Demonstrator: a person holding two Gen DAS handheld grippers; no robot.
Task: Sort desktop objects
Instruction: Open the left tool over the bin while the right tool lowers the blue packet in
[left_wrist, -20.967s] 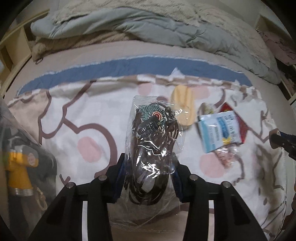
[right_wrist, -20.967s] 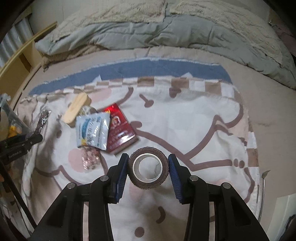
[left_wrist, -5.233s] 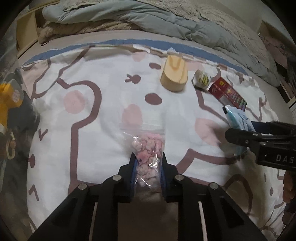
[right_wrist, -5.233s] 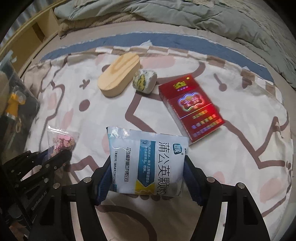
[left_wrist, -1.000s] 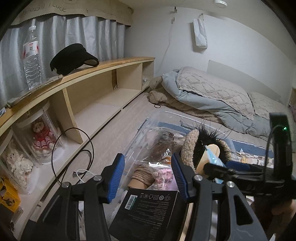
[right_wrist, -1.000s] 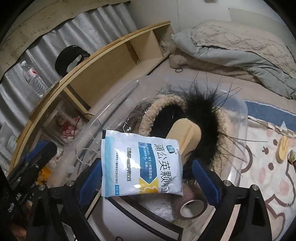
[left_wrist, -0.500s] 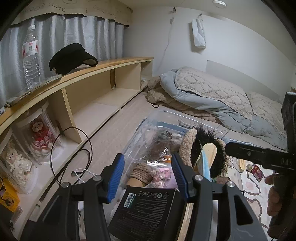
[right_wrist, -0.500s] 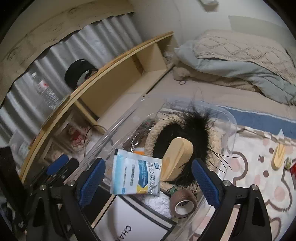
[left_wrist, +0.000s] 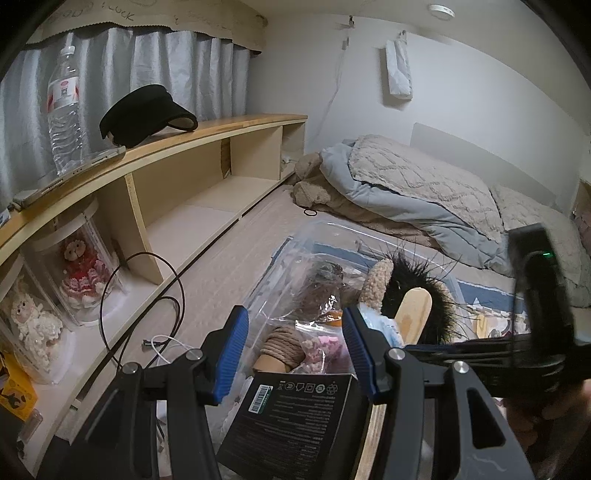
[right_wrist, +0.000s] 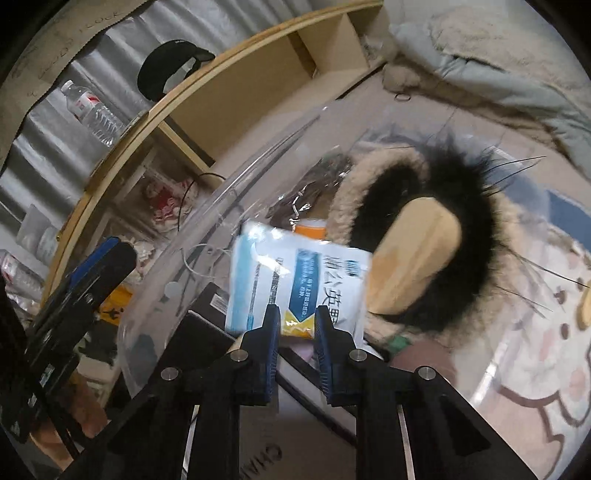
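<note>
right gripper (right_wrist: 294, 328) jaws closing, nothing pinched between them; blue-white medicine sachet (right_wrist: 295, 288) lies loose in the clear plastic bin (right_wrist: 236, 206), leaning on the furry slipper (right_wrist: 469, 206). left gripper (left_wrist: 293, 354) half open, empty, above the black box (left_wrist: 291, 417)

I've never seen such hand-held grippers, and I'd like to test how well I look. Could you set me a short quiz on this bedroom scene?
1. True or false: the black visor cap lies inside the clear plastic bin.
2. What is between the fingers of the left gripper? A: a water bottle. B: nothing. C: a red box.
3. Which two colours cover most of the sachet lying in the bin?

Key
1. False: it sits on top of the wooden shelf.
2. B.
3. White and blue.
</note>
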